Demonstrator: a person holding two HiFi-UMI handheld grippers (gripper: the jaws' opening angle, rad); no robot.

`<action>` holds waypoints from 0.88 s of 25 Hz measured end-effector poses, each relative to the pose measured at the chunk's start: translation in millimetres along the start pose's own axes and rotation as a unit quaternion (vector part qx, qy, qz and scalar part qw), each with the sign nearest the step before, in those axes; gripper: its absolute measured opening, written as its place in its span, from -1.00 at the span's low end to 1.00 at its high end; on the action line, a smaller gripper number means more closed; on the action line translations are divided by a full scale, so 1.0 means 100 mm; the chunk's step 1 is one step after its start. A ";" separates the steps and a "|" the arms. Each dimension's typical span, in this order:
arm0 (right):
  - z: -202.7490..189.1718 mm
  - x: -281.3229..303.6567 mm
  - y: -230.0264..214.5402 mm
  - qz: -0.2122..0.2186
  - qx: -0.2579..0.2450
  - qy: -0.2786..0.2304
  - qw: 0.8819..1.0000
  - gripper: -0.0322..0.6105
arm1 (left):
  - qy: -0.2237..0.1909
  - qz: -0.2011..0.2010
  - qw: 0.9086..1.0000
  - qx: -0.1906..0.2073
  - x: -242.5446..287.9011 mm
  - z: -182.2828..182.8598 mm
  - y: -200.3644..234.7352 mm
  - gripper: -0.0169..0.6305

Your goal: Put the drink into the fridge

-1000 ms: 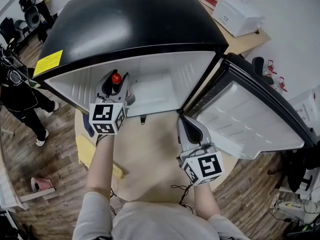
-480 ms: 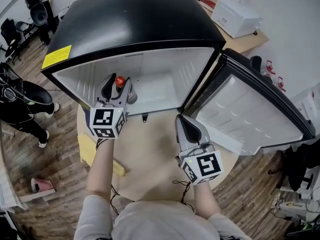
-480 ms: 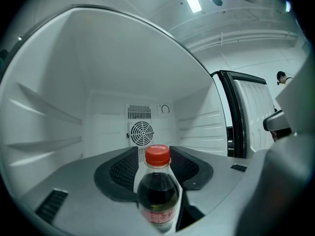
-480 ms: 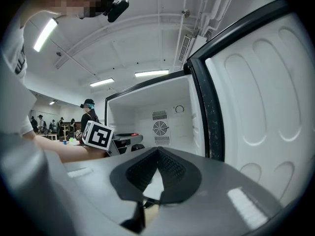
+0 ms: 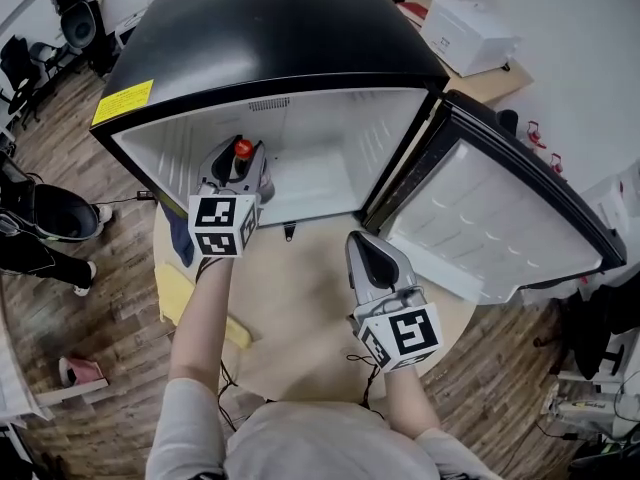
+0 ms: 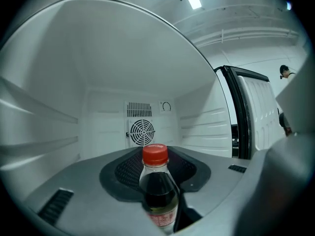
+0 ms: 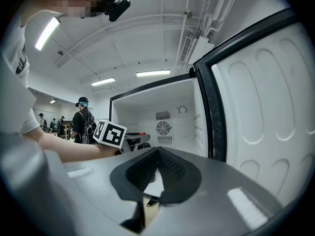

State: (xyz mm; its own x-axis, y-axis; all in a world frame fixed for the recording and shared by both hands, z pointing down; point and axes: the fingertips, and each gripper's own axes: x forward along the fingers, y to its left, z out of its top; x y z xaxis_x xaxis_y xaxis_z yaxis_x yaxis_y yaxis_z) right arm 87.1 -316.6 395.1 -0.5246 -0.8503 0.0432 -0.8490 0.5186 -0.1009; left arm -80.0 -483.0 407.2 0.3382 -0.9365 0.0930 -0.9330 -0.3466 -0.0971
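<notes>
Deeper into the fridge (image 5: 270, 48) goes the cola bottle (image 6: 158, 193), left gripper (image 5: 238, 168) jaws closing on it.
Placing step: next, stand it upright inside (right gripper (image 5: 365, 253) closed, empty).

Bright, even room light from ceiling strips (image 7: 152, 73), white fridge walls (image 5: 330, 158) well lit, soft sheen on the black top; heavy fisheye bending, dark vignetted corners in both gripper views; nearest foreground slightly soft

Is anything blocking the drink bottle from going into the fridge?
No, nothing visible. The door is swung open, and the fridge is bare inside ahead of the bottle.
</notes>
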 end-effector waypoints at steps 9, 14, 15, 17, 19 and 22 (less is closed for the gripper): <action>-0.03 0.00 -0.24 -0.016 0.003 0.004 1.000 -0.87 | -0.017 0.014 1.000 -0.010 0.24 0.04 0.06 -0.48; -0.07 0.05 -0.30 -0.020 0.012 0.005 1.000 -0.87 | -0.021 0.020 0.999 -0.016 0.34 0.04 0.13 -0.48; -0.07 0.06 -0.30 -0.019 0.011 0.006 1.000 -0.87 | -0.023 0.021 0.999 -0.019 0.35 0.04 0.15 -0.48; -0.08 0.09 -0.29 -0.016 0.008 0.010 1.000 -0.87 | -0.026 0.022 0.999 -0.024 0.36 0.04 0.18 -0.48; -0.09 0.11 -0.29 -0.015 0.008 0.011 1.000 -0.87 | -0.028 0.020 0.999 -0.024 0.36 0.04 0.19 -0.47; -0.10 0.13 -0.26 -0.014 0.009 0.012 1.000 -0.87 | -0.031 0.015 0.999 -0.019 0.32 0.04 0.17 -0.46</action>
State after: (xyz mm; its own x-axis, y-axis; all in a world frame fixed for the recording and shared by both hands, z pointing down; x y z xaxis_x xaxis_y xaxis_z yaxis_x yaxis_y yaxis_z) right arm 101.7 -340.3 408.4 -0.5020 -0.8621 0.0692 -0.8622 0.4927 -0.1174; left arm -84.7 -519.5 404.7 0.3160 -0.9483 0.0296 -0.9463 -0.3173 -0.0618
